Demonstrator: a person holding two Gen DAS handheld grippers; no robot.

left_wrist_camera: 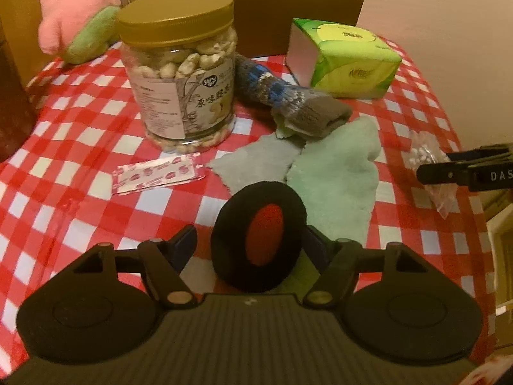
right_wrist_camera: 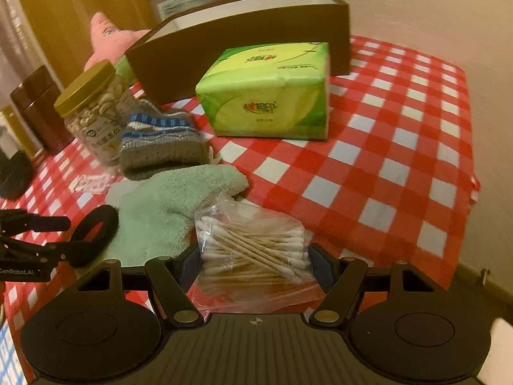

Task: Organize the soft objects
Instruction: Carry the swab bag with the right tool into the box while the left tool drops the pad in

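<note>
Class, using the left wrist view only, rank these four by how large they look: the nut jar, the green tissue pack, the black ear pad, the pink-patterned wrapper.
Largest to smallest:
1. nut jar
2. green tissue pack
3. black ear pad, though it sits nearest the camera, so its rank against the tissue pack is unsure
4. pink-patterned wrapper

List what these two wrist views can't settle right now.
- Brown box interior: both views, its front wall hides the contents.
- Pink plush: right wrist view, mostly behind the box and nut jar.
- Jar label text: left wrist view, blurred and too small.
- Bag of cotton swabs: left wrist view, right claw covers part.
</note>
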